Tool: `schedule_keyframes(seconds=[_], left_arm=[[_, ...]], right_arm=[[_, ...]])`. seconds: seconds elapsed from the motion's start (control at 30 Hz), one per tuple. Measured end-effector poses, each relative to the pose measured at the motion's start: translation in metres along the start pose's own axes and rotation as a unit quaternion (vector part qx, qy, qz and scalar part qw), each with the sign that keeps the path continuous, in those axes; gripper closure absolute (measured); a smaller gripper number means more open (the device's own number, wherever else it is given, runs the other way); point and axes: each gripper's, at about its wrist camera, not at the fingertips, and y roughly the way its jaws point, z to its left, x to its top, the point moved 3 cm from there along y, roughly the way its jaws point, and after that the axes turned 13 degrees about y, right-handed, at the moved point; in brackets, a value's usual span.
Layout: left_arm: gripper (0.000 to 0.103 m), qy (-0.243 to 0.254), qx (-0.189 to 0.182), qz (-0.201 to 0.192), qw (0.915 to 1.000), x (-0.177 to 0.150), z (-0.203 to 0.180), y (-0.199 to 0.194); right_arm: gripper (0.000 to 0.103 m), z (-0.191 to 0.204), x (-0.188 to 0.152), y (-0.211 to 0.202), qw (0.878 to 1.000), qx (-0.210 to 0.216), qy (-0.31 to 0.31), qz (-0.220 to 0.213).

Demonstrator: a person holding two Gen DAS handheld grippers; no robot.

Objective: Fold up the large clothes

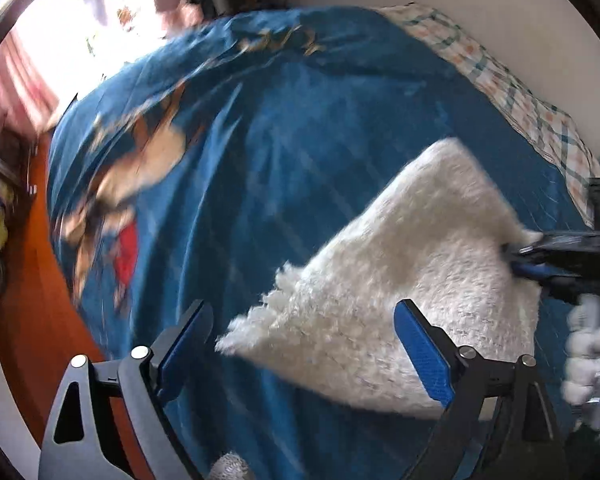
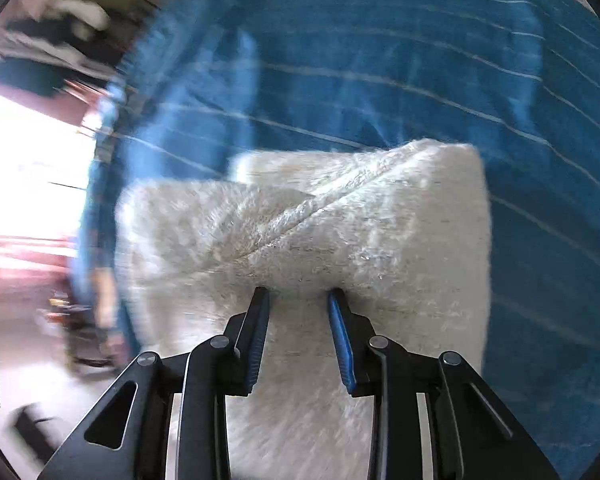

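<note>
Here the white fluffy garment (image 1: 420,280), probably a fleece sweater or a jacket, lies partly folded on a bed covered by a blue blanket (image 1: 280,140) with a printed picture. The right gripper (image 2: 298,296) has its jaws narrow and pressed into the thick pile at the near edge of the garment, so it holds a pinch of the fabric; in the left wrist view the same gripper enters from the right side and bites the edge of the cloth. I think this grip serves to keep the folded layer in place or to carry it over. The left gripper (image 1: 304,312) hangs above the garment with the jaws wide, and nothing is between them; the loose woolly corner lies just below them. Both pictures are blurred. A checked pillow or sheet (image 1: 520,92) lies along the far edge, next to the wall.
</note>
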Motion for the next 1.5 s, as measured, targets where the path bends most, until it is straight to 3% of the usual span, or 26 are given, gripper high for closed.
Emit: schedule_keyframes(seconds=[0.13,0.2,0.27,0.3,0.33,0.43,0.5,0.53,0.67,0.7,0.73,0.77,0.83,0.9,0.97,1.07,1.27,1.33,1.5], left_arm=[[0.01,0.0,-0.031,-0.005,0.9995,0.007,-0.004,0.01],[0.01,-0.016,-0.053,0.001,0.9985,-0.003,-0.006,0.005],[0.01,-0.042,-0.074,0.015,0.9962,-0.011,-0.011,0.006],[0.01,-0.069,-0.094,0.026,0.9928,-0.024,-0.01,0.009],[0.01,-0.091,-0.109,0.033,0.9893,-0.031,-0.012,0.013],[0.01,-0.173,-0.14,0.067,0.9726,-0.068,-0.004,0.036],[0.01,-0.23,-0.163,0.067,0.957,-0.082,0.002,0.053],[0.01,-0.265,-0.184,0.06,0.9445,-0.083,0.006,0.065],[0.011,-0.347,-0.229,0.027,0.9091,-0.069,0.024,0.097],[0.014,-0.357,-0.229,0.013,0.9056,-0.063,0.029,0.1],[0.033,-0.361,-0.233,0.001,0.9033,-0.059,0.033,0.101],[0.052,-0.356,-0.234,-0.006,0.9046,-0.05,0.039,0.103],[0.067,-0.343,-0.233,-0.007,0.9099,-0.042,0.044,0.105],[0.072,-0.315,-0.231,-0.005,0.9205,-0.035,0.047,0.105],[0.077,-0.299,-0.228,-0.001,0.9265,-0.031,0.048,0.102],[0.081,-0.281,-0.235,0.005,0.9305,-0.018,0.059,0.093],[0.081,-0.242,-0.259,0.017,0.9346,0.024,0.062,0.074],[0.081,-0.233,-0.277,0.017,0.9322,0.047,0.064,0.065],[0.081,-0.179,-0.324,0.011,0.9291,0.14,0.042,0.06]], right_arm=[[0.07,0.016,0.017,0.004,1.0,-0.027,-0.011,0.003],[0.067,0.01,0.017,-0.012,0.999,0.02,-0.006,0.025],[0.043,-0.006,0.009,-0.041,0.993,0.107,0.012,0.043],[0.038,-0.017,0.006,-0.052,0.991,0.126,0.025,0.04],[0.026,-0.036,0.004,-0.064,0.991,0.126,0.04,0.027],[0.021,-0.088,-0.008,-0.074,0.988,0.137,0.064,0.022],[0.021,-0.123,-0.014,-0.051,0.984,0.15,0.082,0.049],[0.021,-0.134,-0.017,-0.04,0.981,0.162,0.091,0.062],[0.021,-0.146,-0.022,0.013,0.942,0.285,0.118,0.135],[0.021,-0.142,-0.021,0.023,0.937,0.297,0.116,0.142],[0.019,-0.134,-0.019,0.034,0.932,0.31,0.107,0.15],[0.016,-0.127,-0.016,0.042,0.927,0.326,0.101,0.154],[0.016,-0.111,-0.011,0.052,0.923,0.341,0.092,0.153],[0.018,-0.094,-0.006,0.056,0.925,0.345,0.082,0.138],[0.037,-0.086,-0.005,0.053,0.919,0.363,0.091,0.127],[0.049,-0.075,-0.006,0.039,0.91,0.384,0.109,0.109],[0.053,-0.038,-0.006,-0.006,0.898,0.408,0.143,0.078],[0.053,-0.024,0.002,-0.026,0.894,0.416,0.155,0.063],[0.053,0.006,0.048,-0.066,0.885,0.432,0.173,0.017]])
